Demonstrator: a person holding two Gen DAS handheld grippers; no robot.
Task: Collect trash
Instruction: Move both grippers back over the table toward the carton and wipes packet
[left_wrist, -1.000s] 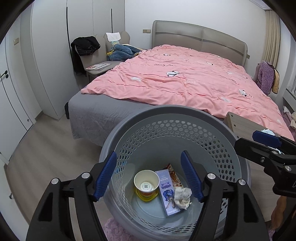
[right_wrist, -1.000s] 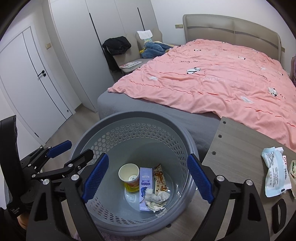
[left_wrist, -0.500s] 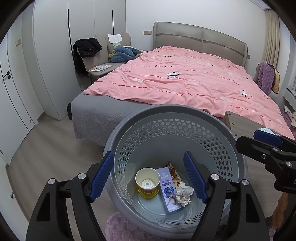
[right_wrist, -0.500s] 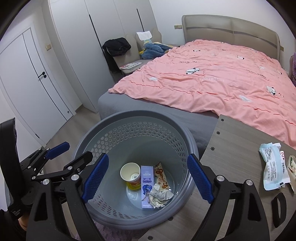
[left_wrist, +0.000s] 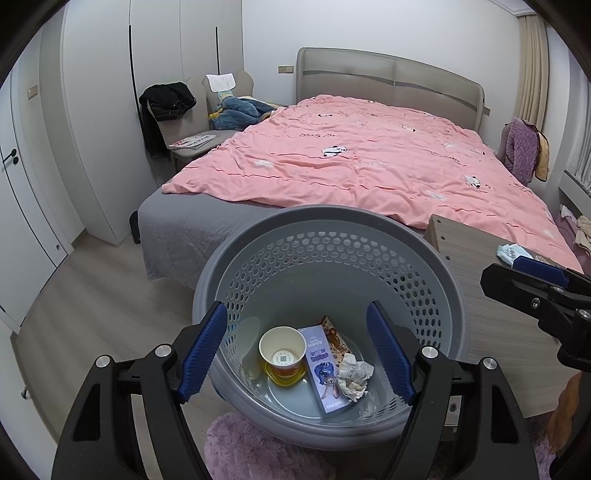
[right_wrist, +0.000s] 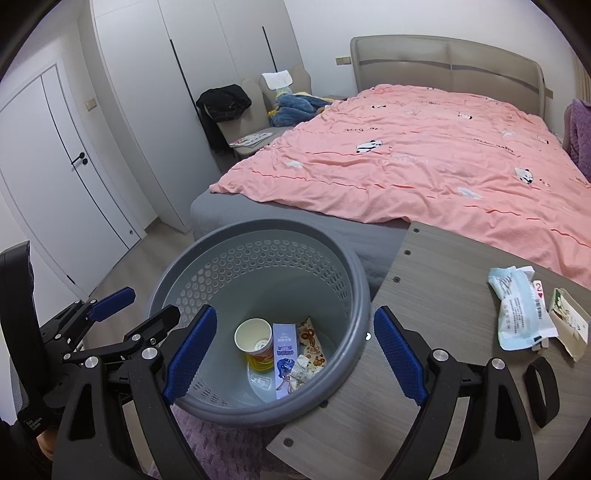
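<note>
A grey perforated basket (left_wrist: 325, 236) stands on the floor by the bed; it also shows in the right wrist view (right_wrist: 258, 229). Inside lie a paper cup (left_wrist: 282, 350), a blue-white carton (left_wrist: 325, 369), a snack wrapper (left_wrist: 334, 338) and crumpled paper (left_wrist: 354, 376). My left gripper (left_wrist: 295, 350) is open and empty above the basket. My right gripper (right_wrist: 291, 354) is open and empty over the basket's right rim. On the wooden table (right_wrist: 443, 266) lie a light-blue packet (right_wrist: 521, 310), a small card (right_wrist: 538, 290), a green-white carton (right_wrist: 569, 326) and a black band (right_wrist: 541, 389).
A bed with a pink duvet (left_wrist: 369, 162) fills the room behind the basket. A chair with clothes (left_wrist: 177, 110) stands by the white wardrobe (left_wrist: 99, 129). A purple rug (left_wrist: 251, 450) lies under the basket's near side. A door (right_wrist: 48, 177) is at left.
Both grippers have drawn back and up from the basket. The view has shifted right, so more of the table and its items shows. Both stay open and empty.
</note>
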